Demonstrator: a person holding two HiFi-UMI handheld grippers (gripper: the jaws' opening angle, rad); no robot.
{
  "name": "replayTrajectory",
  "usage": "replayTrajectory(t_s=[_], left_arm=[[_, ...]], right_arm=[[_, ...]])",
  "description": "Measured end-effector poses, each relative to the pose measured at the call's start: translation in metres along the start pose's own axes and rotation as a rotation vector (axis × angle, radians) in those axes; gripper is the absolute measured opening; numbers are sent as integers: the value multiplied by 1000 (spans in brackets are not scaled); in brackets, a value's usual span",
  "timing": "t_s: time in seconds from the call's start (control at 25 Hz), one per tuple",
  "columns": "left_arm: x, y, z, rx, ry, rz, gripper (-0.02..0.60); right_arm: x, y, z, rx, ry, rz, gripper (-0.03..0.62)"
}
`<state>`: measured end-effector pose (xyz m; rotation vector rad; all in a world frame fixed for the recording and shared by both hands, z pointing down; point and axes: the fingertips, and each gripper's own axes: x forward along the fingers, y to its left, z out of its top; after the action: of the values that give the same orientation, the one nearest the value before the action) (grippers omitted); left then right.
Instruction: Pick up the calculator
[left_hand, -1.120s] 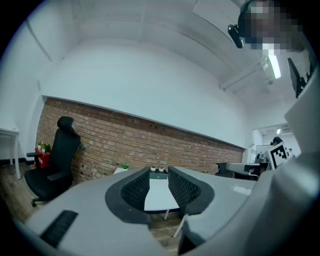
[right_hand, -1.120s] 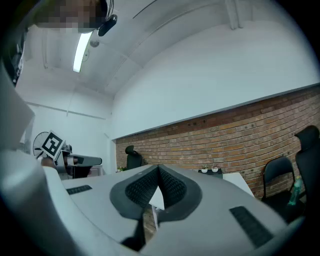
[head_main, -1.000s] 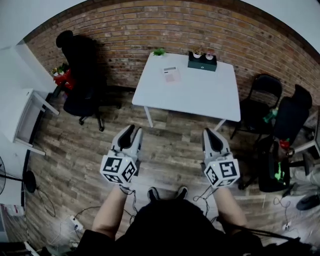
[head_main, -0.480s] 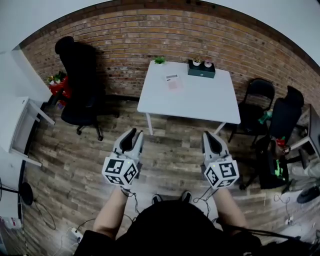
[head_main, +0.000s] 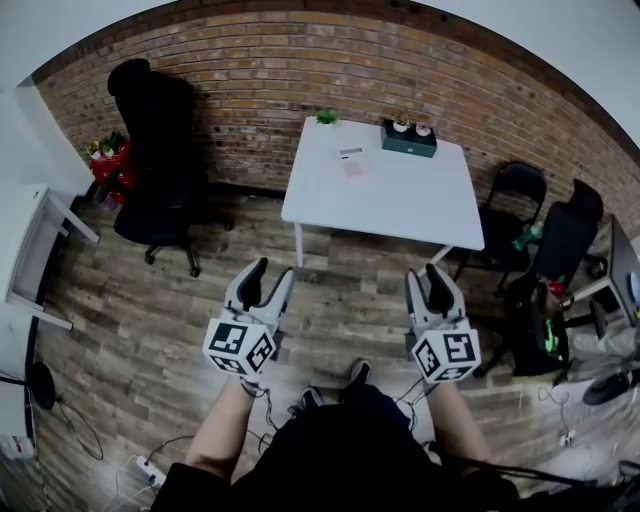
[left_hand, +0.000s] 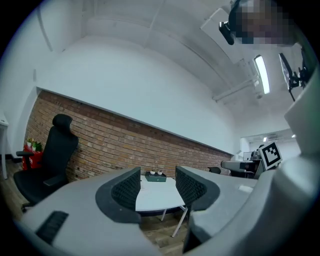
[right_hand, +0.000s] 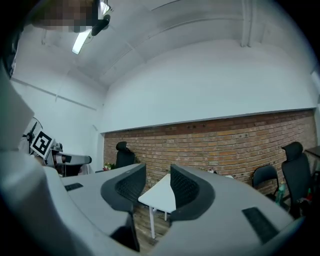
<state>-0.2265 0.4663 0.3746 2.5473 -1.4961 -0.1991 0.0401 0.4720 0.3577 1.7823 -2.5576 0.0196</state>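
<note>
The calculator (head_main: 350, 156), a small pale slab with a pinkish lower part, lies on the far half of the white table (head_main: 400, 205), well ahead of both grippers. My left gripper (head_main: 269, 279) and right gripper (head_main: 426, 278) are held level over the wooden floor, short of the table's near edge. The jaws of both are opening and nothing is between them. In the left gripper view the left gripper (left_hand: 157, 188) frames the table (left_hand: 154, 199). The right gripper (right_hand: 153, 189) frames a table corner (right_hand: 159, 196). Neither gripper view shows the calculator.
A dark green box (head_main: 408, 139) with two small pots and a green plant (head_main: 326, 117) stand at the table's back edge by the brick wall. A black office chair (head_main: 152, 150) is at the left, black chairs (head_main: 522, 205) at the right. A white desk (head_main: 28, 250) stands far left.
Both grippers' jaws went from shut to spread apart. The person has stepped forward across the floor toward the table, carrying both grippers along.
</note>
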Motion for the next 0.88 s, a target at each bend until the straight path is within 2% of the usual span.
replayTrajectory(t_s=[0.16, 0.48, 0.88], left_arm=[[16, 7, -10, -29, 24, -7, 216], [54, 31, -10, 0, 46, 30, 216], [155, 32, -15, 2, 97, 70, 216]], right_arm=[[19, -5, -6, 1, 16, 5, 158], [75, -17, -18, 34, 1, 60, 152], [156, -97, -28, 114, 11, 101, 152]])
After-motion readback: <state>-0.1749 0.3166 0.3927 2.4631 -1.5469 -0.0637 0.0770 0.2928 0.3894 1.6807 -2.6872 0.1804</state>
